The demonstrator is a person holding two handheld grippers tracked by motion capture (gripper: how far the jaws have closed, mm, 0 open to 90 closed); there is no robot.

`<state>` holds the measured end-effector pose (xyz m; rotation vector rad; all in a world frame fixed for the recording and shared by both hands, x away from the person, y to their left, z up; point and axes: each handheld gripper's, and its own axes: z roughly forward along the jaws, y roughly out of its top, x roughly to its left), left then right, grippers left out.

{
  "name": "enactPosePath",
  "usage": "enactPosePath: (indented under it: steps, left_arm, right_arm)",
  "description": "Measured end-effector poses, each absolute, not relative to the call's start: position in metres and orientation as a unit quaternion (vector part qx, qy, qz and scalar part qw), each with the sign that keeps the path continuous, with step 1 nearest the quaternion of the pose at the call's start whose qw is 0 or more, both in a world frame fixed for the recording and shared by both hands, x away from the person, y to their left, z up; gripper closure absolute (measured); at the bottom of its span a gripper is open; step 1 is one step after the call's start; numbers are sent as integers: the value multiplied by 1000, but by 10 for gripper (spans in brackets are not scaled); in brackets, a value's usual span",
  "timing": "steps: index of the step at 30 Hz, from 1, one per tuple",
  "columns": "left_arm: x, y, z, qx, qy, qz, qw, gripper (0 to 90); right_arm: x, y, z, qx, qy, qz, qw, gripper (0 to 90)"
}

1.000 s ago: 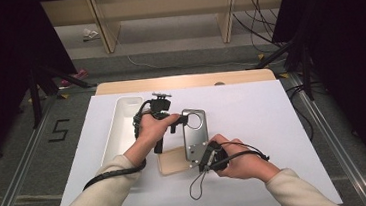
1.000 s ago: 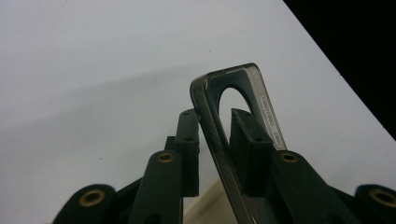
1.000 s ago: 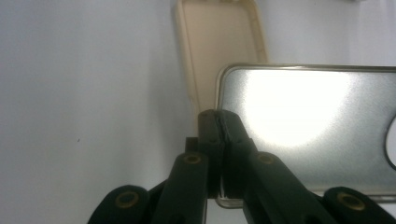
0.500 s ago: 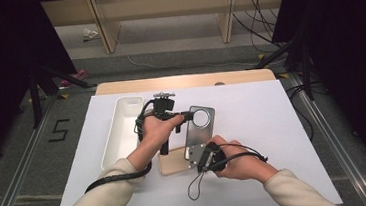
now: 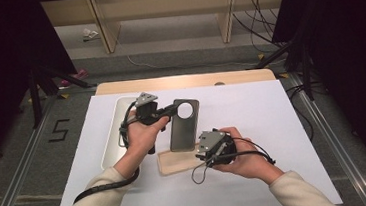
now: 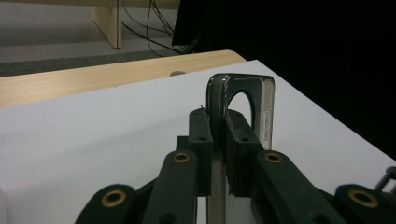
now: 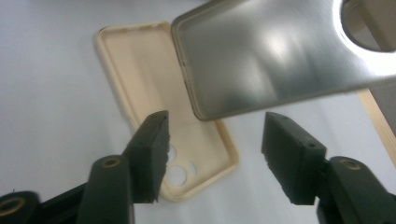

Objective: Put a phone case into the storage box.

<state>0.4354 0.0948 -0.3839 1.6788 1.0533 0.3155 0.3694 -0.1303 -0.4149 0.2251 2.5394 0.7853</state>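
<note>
- Left gripper (image 5: 171,109) – jaws clamped tight on the grey phone case (image 5: 184,124), pinching the edge near its round camera hole.
- In the left gripper view the left gripper (image 6: 218,140) has the grey phone case (image 6: 243,100) standing edge-on betw. the pads, its cut-out arching just above the jaw tips.
- The grey case hangs down from that grip, tilted, lower end toward the right gripper (image 5: 198,154).
- Right gripper – jaws apart, nothing pressed betw. them; they've just been opening.
- In the right gripper view the right gripper (image 7: 215,144) points at a corner of the grey phone case (image 7: 271,65), which floats just beyond and above the gap, not touching either pad.
- Cream phone case (image 7: 154,98) lies flat, open side up, on the white table top (image 7: 46,70) – under and past the right jaws, its camera holes just beside one pad.
- From the high view, the cream phone case (image 5: 173,161) sits directly below the grey one, just left of the right gripper.
- A white tray (image 5: 116,134) lies on the table, behind the left hand (image 5: 141,136) w/ its cable trailing back.
- Right hand (image 5: 241,155) rests low, near the table's front half.
</note>
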Motion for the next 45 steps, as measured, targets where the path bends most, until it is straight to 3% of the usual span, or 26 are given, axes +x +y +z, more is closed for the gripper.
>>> enactPosePath:
  steps: [3,13,26,45]
  left_arm:
    - [430,106,-383,700,435,141,548,821]
    - [417,126,-389,689,431,147,564,821]
    - [404,144,-387,688,417,155,572,821]
    - [400,168,-366,671,417,164,590,821]
  right_arm:
    - [372,-137,-415,112,919,309,218,326]
    - [377,-152,-420,156,908,338,192,207]
    - [380,-169,-425,207,890,375,157,170]
    - [381,-183,-424,232,877,390,158,170]
